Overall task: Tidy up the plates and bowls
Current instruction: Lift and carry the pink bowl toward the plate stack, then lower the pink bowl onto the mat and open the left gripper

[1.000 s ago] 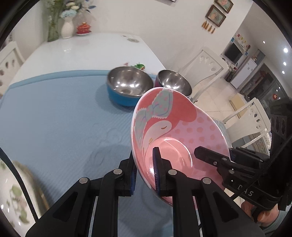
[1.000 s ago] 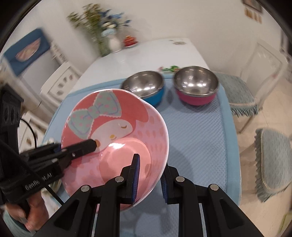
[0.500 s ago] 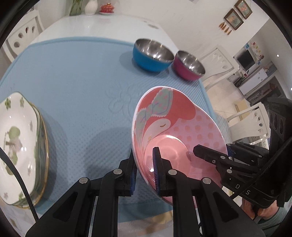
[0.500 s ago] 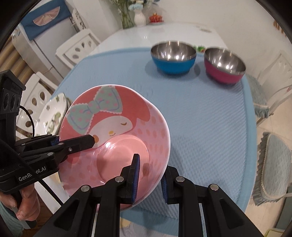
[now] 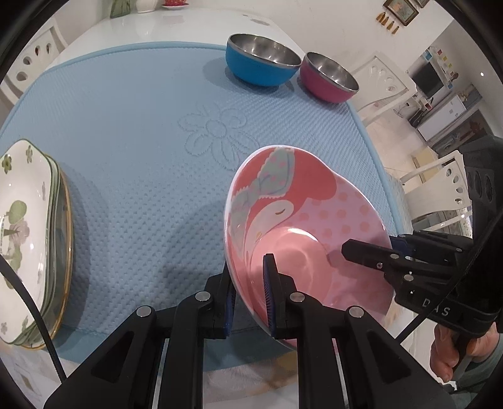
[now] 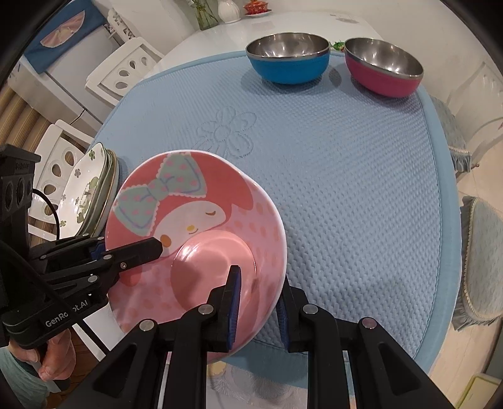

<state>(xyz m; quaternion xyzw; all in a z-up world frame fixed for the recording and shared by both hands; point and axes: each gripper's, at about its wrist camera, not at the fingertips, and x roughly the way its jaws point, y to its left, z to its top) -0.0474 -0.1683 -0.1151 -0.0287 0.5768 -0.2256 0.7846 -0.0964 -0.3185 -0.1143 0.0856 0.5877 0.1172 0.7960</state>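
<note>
Covering white table (image 5: 176,25), blue mat (image 5: 141,126), white chairs (image 6: 122,72) around

The left tongs (image 6: 158,248) read "GenRo ot.AI", partly hidden; the right tongs (image 5: 345,251) show "D AS".

My right gripper (image 6: 257,302) pinches the near right rim of the pink bowl (image 6: 201,220), one finger inside, one outside. My left gripper (image 6: 132,251) clamps the bowl's left rim, its upper finger lying across the cartoon face. The bowl is held tilted above the near edge of the blue mat (image 6: 345,176). Behind its left side sits a stack of flowered plates (image 6: 88,195). At the mat's far end stand a blue bowl (image 6: 287,58) and a magenta bowl (image 6: 383,67), close together, both steel inside.
</note>
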